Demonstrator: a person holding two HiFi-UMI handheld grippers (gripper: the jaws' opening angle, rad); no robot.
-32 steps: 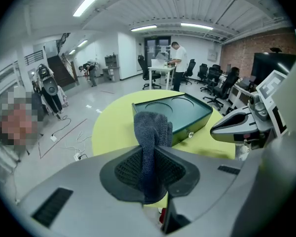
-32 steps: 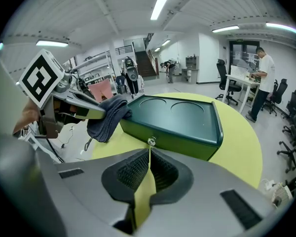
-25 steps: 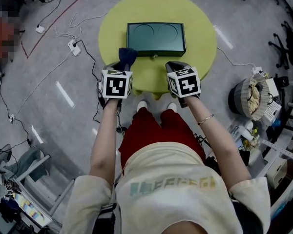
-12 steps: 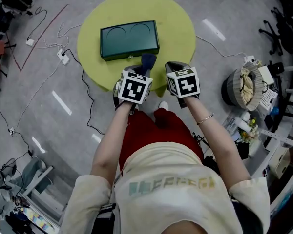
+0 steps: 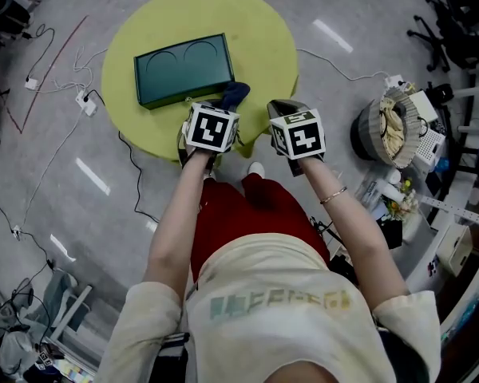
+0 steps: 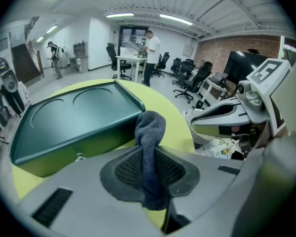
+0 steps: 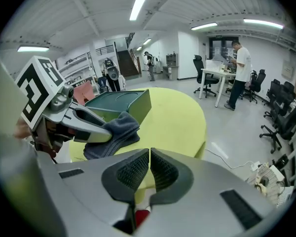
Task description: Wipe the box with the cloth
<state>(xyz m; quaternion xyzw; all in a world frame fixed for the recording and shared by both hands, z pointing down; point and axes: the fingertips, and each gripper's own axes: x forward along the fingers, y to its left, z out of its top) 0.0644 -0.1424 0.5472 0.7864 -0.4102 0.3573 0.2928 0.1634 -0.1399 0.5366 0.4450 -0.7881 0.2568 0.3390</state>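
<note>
Your round yellow-green table [image 5: 259, 38] carries the dark green box [image 5: 182, 69], lying flat on its left half. Your left gripper [image 6: 149, 154] is clamped on the dark blue cloth [image 6: 149, 127], just beside the box's near right corner. Your right gripper [image 7: 149, 166] hovers alongside, jaws pressed together on nothing.

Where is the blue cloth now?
In the head view, the cloth is clamped in the left gripper, at the near right corner of the green box, above the yellow table.
</note>
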